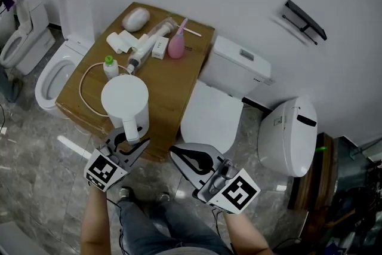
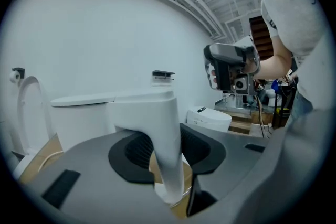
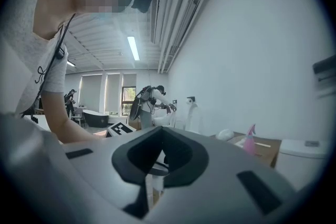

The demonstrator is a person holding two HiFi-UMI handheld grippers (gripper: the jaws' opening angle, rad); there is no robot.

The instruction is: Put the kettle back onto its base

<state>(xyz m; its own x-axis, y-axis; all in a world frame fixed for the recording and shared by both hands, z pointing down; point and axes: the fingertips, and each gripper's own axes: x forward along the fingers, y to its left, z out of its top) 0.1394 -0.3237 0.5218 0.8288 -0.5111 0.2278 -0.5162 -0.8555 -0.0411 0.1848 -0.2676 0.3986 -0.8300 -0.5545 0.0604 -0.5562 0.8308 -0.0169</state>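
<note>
1. Brown wooden tabletop (image 1: 173,86) fills the middle left of the head view. All the work is at its near edge. The small toiletries at its far end are well apart from that and don't concern me.
2. On that near edge, left of centre in the frame, the white cylindrical electric kettle (image 1: 124,98) stands upright and level. Its body covers whatever is beneath it, so I cannot see the base itself. I judge the kettle is seated on the base, which would make the main step done.
3. My left gripper (image 1: 130,141) sits just below the kettle in the head view. Its jaws are apart and reach either side of the kettle's handle. In the left gripper view both dark pads stand clear of the handle with a gap on each side, so nothing is clamped.
4. My right gripper (image 1: 174,154) hangs at lower centre of the head view, beside the table and well apart from the kettle. Its jaw tips meet and there is nothing between them. I see no part for it in what remains.
5. The kettle's curved white plastic handle (image 2: 167,149) runs down the middle of the left gripper view, between the pads. What I think remains is to draw the left gripper straight back off it without nudging the kettle.
6. A thin white power cord (image 1: 82,89) loops out from under the kettle's left side. That is my reason for placing the base underneath.
</note>
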